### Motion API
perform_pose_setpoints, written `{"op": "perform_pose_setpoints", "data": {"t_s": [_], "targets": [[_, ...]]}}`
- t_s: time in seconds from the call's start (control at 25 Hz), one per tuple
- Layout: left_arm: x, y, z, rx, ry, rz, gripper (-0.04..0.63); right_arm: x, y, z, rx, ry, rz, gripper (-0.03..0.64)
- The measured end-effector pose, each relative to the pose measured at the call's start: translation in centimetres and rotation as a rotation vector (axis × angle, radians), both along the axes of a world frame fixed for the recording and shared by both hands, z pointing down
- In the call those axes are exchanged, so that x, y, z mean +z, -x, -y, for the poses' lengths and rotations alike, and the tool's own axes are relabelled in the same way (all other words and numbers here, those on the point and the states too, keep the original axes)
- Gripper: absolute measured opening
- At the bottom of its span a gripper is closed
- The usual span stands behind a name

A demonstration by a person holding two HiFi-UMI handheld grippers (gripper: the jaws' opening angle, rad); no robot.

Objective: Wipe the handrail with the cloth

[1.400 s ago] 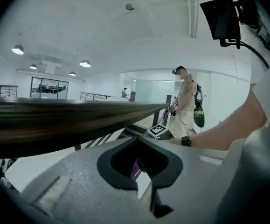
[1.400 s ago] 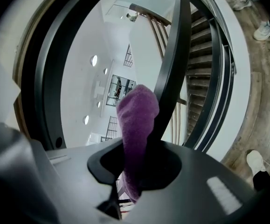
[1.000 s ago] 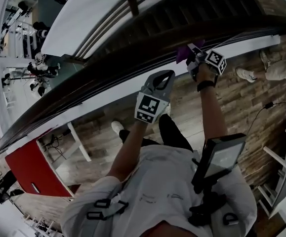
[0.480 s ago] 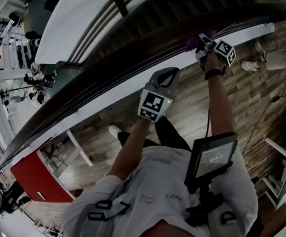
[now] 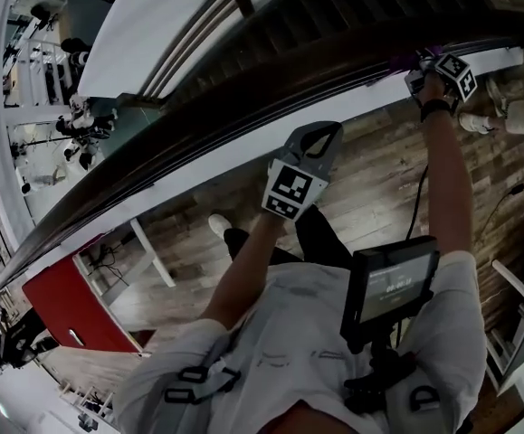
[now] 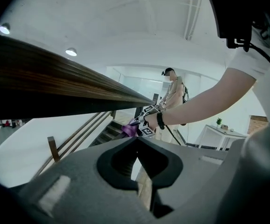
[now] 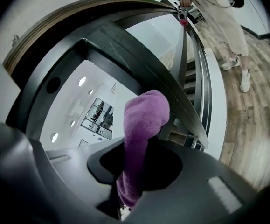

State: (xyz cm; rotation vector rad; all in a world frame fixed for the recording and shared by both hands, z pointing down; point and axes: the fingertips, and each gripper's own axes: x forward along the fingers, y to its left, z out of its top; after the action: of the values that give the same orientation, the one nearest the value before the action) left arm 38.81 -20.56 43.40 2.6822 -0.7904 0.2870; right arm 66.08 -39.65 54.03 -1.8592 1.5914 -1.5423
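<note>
**Cloth on the rail at two o'clock, right arm at full reach**

The handrail (image 5: 189,143) crosses the head view from eight o'clock to two o'clock. The right gripper (image 5: 422,69) is clamped on the purple cloth (image 5: 401,60), which is against the rail's two o'clock end. The left gripper (image 5: 316,136) hangs near centre beside the rail, jaws together and empty. Any stroke must follow that axis, and the eight o'clock stretch lies nearer the left gripper.

A long, dark brown wooden handrail (image 5: 243,111) is seen running diagonally from the lower left to the upper right of the head view. A purple terry cloth (image 5: 401,60) is pressed against it near the upper right end. The cloth is bunched into a thick upright fold and is clamped between the jaws of the right gripper (image 7: 139,169).
</note>
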Motion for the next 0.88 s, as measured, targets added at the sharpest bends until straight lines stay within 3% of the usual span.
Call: {"op": "perform_pose_setpoints", "data": {"t_s": [0.32,0.44,0.6,0.88], "targets": [[2.0,8.0,-2.6,-0.112,0.035,0.012,-0.002,1.7,9.4,-4.4,-0.153,-0.064,-0.079,0.071],[2.1,12.8,-3.5,-0.177,0.04,0.022,-0.002,4.3,15.7,-8.0,-0.215,-0.021,-0.032,0.072],[3.2,21.3,-5.6,-0.291,0.071,0.039,-0.002,9.7,27.2,-14.5,-0.348,0.091,0.037,0.072],[5.8,39.0,-10.3,-0.59,0.146,0.066,-0.002,15.2,53.8,-22.6,-0.802,0.171,0.083,0.074]]}}
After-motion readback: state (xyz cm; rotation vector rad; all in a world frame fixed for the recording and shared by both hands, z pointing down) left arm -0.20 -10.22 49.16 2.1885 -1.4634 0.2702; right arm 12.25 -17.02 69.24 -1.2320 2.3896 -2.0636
